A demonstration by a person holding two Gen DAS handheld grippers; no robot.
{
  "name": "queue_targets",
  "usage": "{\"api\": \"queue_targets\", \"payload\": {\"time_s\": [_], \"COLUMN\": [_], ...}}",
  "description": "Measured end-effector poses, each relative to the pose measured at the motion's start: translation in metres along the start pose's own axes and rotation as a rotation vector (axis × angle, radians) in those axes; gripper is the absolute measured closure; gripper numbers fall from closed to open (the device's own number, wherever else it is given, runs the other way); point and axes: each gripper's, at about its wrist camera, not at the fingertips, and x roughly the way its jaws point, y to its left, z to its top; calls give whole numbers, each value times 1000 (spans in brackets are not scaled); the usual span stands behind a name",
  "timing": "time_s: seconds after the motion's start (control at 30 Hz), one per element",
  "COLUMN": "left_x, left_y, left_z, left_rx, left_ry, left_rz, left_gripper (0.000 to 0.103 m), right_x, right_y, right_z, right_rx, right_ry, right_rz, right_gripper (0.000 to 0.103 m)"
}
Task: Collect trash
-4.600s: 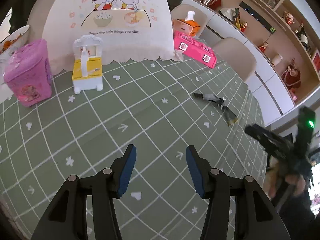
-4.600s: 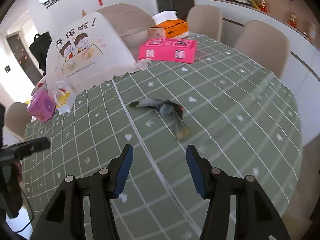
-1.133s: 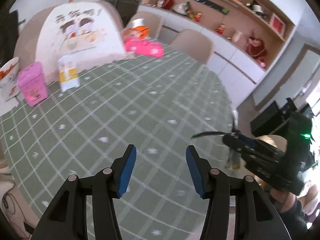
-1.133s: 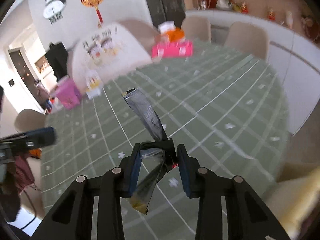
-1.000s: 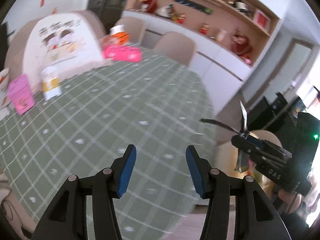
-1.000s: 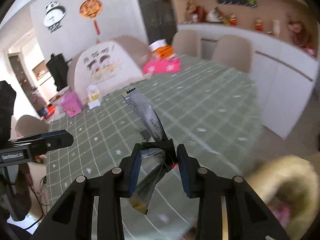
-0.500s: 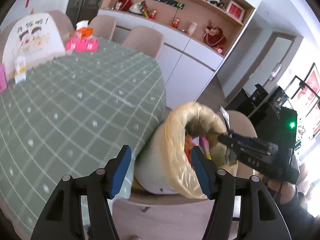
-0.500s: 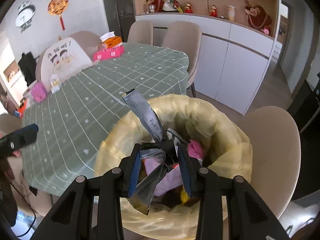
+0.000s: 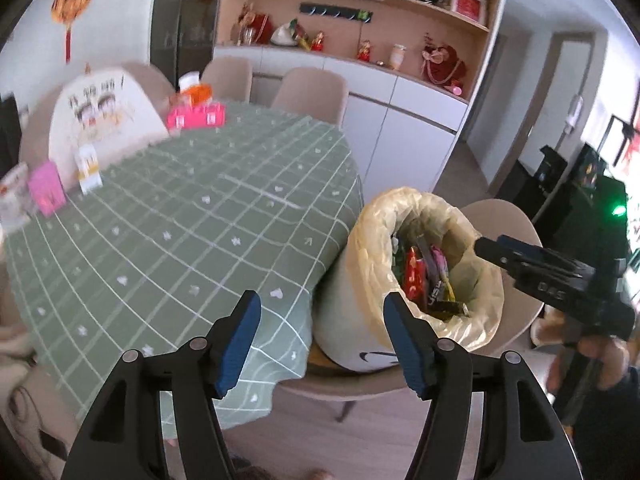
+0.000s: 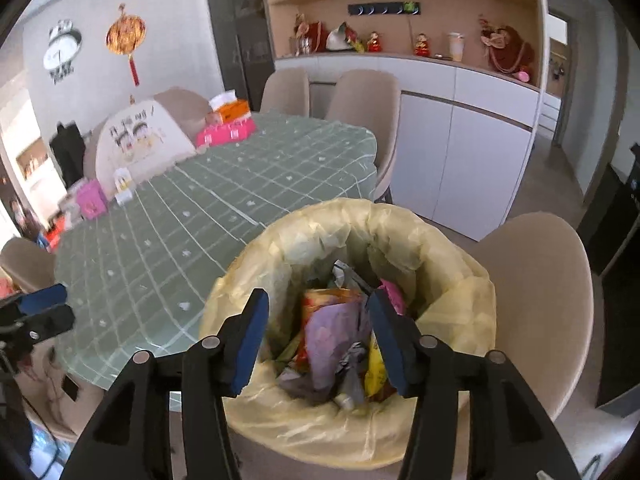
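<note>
A trash bin with a yellow liner stands on a beige chair beside the table; it also shows in the left wrist view. Several wrappers lie inside it. My right gripper is open and empty, right above the bin's mouth; it also shows at the right of the left wrist view. My left gripper is open and empty, held off the table's edge, left of the bin.
The green checked tablecloth covers the table. At its far end stand a white food cover, a pink box, a pink tin and a tissue box. Beige chairs and white cabinets stand behind.
My right gripper has opened and the grey wrapper it held has dropped into the bin. The left gripper has drawn back a little and opened slightly wider.
</note>
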Motion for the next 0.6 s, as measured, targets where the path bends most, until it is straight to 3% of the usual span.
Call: {"api": "queue_targets", "payload": {"time_s": [0.27,0.6], "left_x": [-47,-68], "left_y": [-48,-61], "left_z": [-22,-43], "left_rx": [118,141], "left_ry": [-80,-51], "left_rz": [141,21], "left_gripper": [39,39], "right_x": [-88,-148], "right_y": [24,44], "right_z": [-39,-78], "right_rx": [45,103], "right_ry": [-91,-164], "right_rz": [-27,-157], "right_gripper": [51,51]}}
